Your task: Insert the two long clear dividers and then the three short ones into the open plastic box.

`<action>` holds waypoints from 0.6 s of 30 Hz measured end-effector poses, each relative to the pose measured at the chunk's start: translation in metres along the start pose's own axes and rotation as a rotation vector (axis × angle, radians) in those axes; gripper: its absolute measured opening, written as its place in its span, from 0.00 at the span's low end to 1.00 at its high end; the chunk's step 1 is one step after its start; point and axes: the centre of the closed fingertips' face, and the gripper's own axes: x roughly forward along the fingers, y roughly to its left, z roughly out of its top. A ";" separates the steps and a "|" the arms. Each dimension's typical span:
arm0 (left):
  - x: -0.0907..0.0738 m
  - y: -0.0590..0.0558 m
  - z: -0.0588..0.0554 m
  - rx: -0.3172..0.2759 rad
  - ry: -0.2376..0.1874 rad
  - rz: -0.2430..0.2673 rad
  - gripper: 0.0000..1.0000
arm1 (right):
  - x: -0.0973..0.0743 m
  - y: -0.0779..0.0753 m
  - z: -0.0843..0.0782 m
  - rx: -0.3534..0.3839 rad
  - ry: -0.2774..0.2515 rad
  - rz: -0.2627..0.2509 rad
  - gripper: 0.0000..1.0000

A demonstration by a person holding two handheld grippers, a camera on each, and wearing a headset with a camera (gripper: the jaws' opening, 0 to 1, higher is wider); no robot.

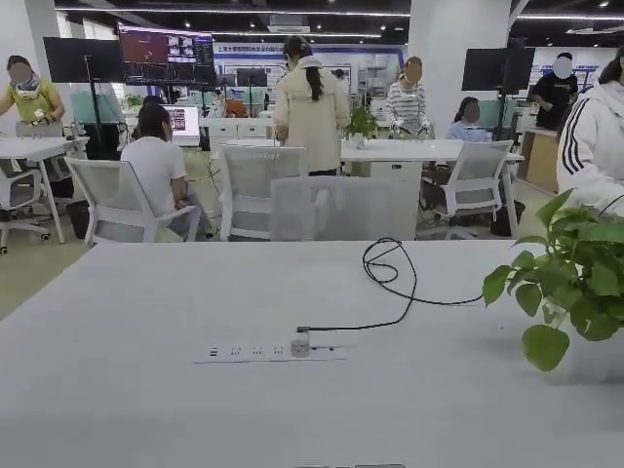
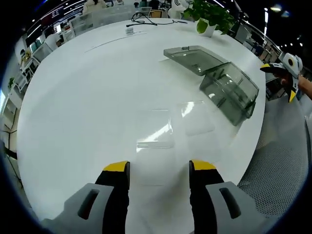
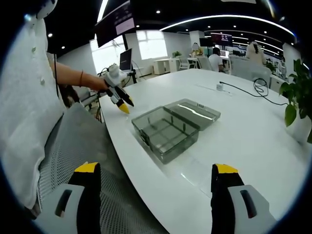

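Two grippers, both with jaws spread and nothing between them. In the left gripper view, the left gripper (image 2: 158,168) hangs over the white table (image 2: 83,107). The clear dividers (image 2: 155,131) lie flat just ahead of its tips, faint and hard to count, with a long edge running crosswise to the jaws. Further right sits the open plastic box (image 2: 229,90), its lid (image 2: 192,57) folded back. Rightmost, the right gripper (image 2: 279,79) waits off the table's edge. The left gripper looks nearer the dividers.
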 end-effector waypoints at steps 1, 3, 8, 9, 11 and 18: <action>0.000 0.001 0.000 0.013 0.008 0.009 0.45 | 0.000 0.000 0.000 0.000 0.000 0.001 0.95; 0.001 0.000 0.001 0.020 0.019 0.021 0.44 | 0.001 0.001 0.000 0.000 0.001 0.002 0.95; 0.003 0.003 0.002 0.058 0.063 0.062 0.38 | 0.001 0.000 0.001 0.001 0.000 0.003 0.95; 0.003 0.002 0.002 0.050 0.072 0.065 0.37 | 0.001 0.000 0.001 0.002 0.000 0.002 0.94; 0.004 0.002 0.003 0.048 0.076 0.065 0.34 | 0.002 0.000 0.001 0.001 -0.002 0.002 0.94; 0.004 0.003 0.003 0.027 0.095 0.072 0.32 | 0.003 0.000 0.001 0.002 -0.004 0.004 0.94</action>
